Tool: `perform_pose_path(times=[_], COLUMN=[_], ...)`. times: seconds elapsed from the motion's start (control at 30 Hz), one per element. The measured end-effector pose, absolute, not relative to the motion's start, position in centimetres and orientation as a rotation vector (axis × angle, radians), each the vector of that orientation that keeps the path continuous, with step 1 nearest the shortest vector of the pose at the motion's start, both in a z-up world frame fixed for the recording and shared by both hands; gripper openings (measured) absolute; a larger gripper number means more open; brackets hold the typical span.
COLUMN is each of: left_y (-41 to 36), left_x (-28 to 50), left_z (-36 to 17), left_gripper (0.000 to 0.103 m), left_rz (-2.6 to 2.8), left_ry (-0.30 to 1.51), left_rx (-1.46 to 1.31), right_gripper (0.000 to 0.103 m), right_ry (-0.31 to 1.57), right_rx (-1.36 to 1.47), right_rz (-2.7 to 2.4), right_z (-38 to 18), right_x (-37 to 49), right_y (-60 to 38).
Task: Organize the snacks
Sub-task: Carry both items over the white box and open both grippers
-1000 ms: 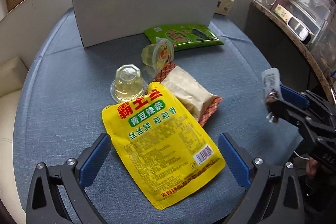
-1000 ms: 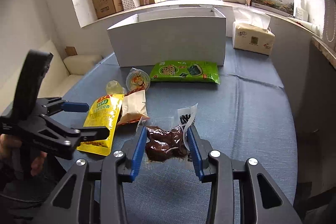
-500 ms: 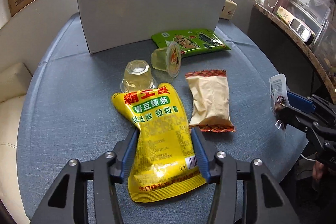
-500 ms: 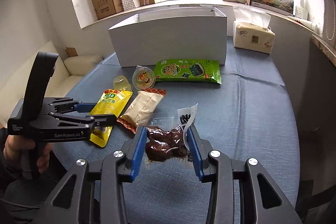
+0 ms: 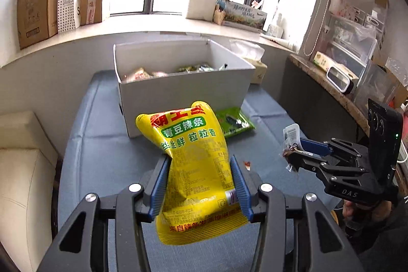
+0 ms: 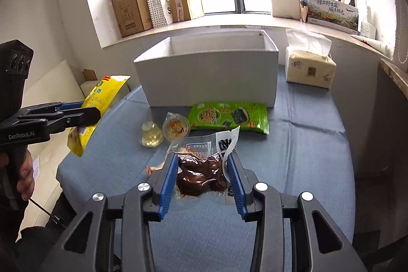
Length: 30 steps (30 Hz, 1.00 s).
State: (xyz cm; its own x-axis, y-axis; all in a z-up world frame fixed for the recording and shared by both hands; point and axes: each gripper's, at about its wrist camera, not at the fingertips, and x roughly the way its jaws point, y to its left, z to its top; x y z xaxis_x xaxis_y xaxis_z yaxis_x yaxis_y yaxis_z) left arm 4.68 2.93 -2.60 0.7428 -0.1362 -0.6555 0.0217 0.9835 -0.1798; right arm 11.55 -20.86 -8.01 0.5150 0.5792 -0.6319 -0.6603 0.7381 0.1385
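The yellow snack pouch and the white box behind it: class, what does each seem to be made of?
The yellow snack pouch looks like glossy printed plastic film: it creases and catches light. The white box looks like matte card or foam board, with thin, flat, stiff walls; which of the two is unclear.

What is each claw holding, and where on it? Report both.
Left claw: yellow pouch, pinched by its side edges in the lower half, lifted off the table. Right claw: clear packet of dark snack, gripped across its lower body.
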Motion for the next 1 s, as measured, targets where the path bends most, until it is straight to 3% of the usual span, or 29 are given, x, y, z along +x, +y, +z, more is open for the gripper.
perform_pose_path(times=[0.3, 0.5, 0.57, 0.6, 0.63, 0.67, 0.7, 0.73, 1.0], left_y=[7.1, 9.1, 9.3, 9.2, 9.2, 9.2, 9.4, 9.5, 9.9], left_x=[13.8, 21.5, 23.1, 23.8, 24.5, 25.0, 25.5, 25.8, 24.5], left_z=[3.5, 3.0, 2.4, 2.0, 1.7, 1.5, 1.1, 0.9, 0.3], left_gripper=[0.053, 0.054, 0.059, 0.066, 0.070, 0.079, 0.095, 0.103, 0.103], left_rz=[-0.051, -0.008, 0.006, 0.015, 0.026, 0.040, 0.038, 0.036, 0.056], left_ry=[0.637, 0.679, 0.693, 0.700, 0.705, 0.715, 0.733, 0.745, 0.721], left_rx=[-0.152, -0.139, -0.128, -0.113, -0.101, -0.092, -0.094, -0.099, -0.077], right_gripper=[0.044, 0.044, 0.045, 0.052, 0.067, 0.079, 0.100, 0.103, 0.103], right_ry=[0.570, 0.617, 0.652, 0.660, 0.680, 0.701, 0.720, 0.718, 0.692], right_rx=[-0.094, -0.059, -0.042, -0.045, -0.047, -0.040, -0.025, -0.003, 0.115], right_rz=[0.773, 0.737, 0.739, 0.726, 0.714, 0.702, 0.692, 0.678, 0.645], right_z=[-0.2, 1.5, 1.3, 1.1, 0.8, 0.5, 0.2, 0.1, 0.0], right_x=[19.7, 28.5, 30.9, 31.8, 32.8, 33.7, 34.4, 34.7, 34.3], right_y=[-16.5, -12.4, -11.3, -10.8, -10.3, -10.0, -9.9, -10.1, -12.6])
